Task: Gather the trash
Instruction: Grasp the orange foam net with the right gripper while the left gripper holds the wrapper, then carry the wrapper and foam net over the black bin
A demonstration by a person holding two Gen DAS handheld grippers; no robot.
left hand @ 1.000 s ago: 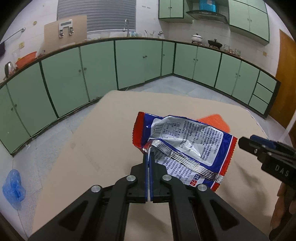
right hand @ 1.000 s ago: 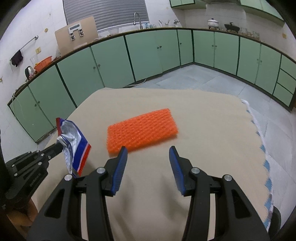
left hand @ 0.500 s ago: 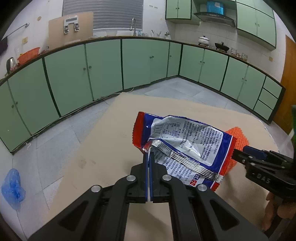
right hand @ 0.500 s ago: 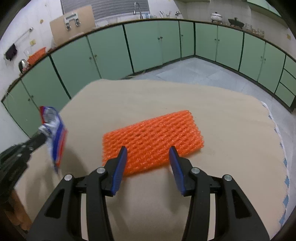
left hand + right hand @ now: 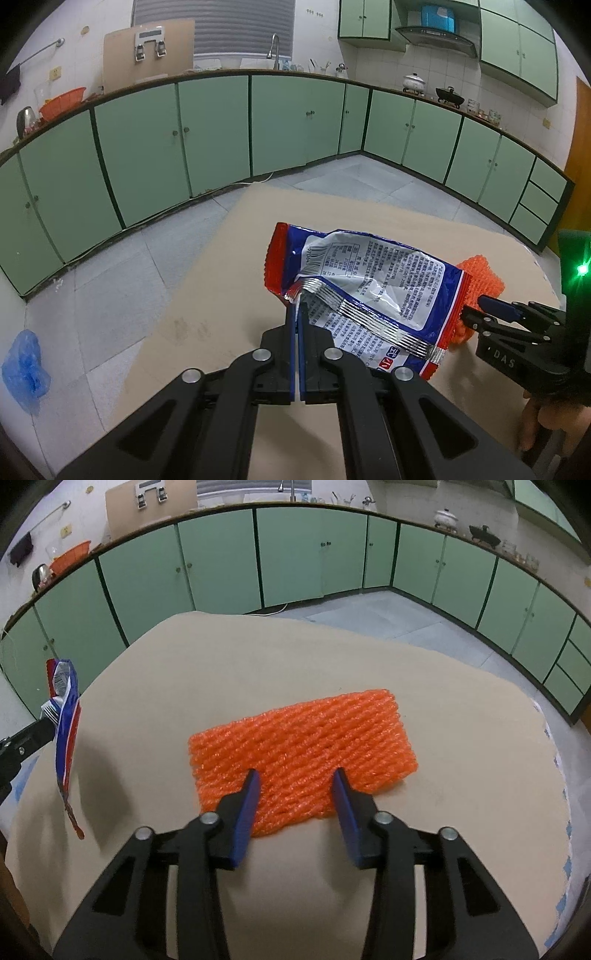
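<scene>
A kitchen with pale green cabinets curving around a beige tabletop (image 5: 461, 738); two handheld grippers work over it.

At the far left, on the tiled floor beside the tabletop, lies one crumpled blue plastic bag (image 5: 24, 363). Whether it counts as trash to collect is unclear.

Left of centre, the left gripper (image 5: 296, 314) has its jaws pressed together on the crimped silver seam of one empty snack wrapper (image 5: 369, 291), blue, red and white with printed text. The wrapper hangs in the air above the tabletop's left side. It looks very light, thin and crinkly, probably slippery foil film, so a pinch on the stiffer sealed seam seems the safest hold.

Right of centre, one orange foam net sleeve (image 5: 299, 753) lies flat on the tabletop, a rectangle of soft mesh. The right gripper (image 5: 295, 790) hangs low over its near edge; its jaws are closing, at a middling gap, with the near strip of the net between them, not yet visibly pinched. The net looks featherlight, spongy and easily squashed, not fragile; gathering a fold at the near edge should lift it.

Count: one wrapper, one net, one blue bag, two grippers.
</scene>
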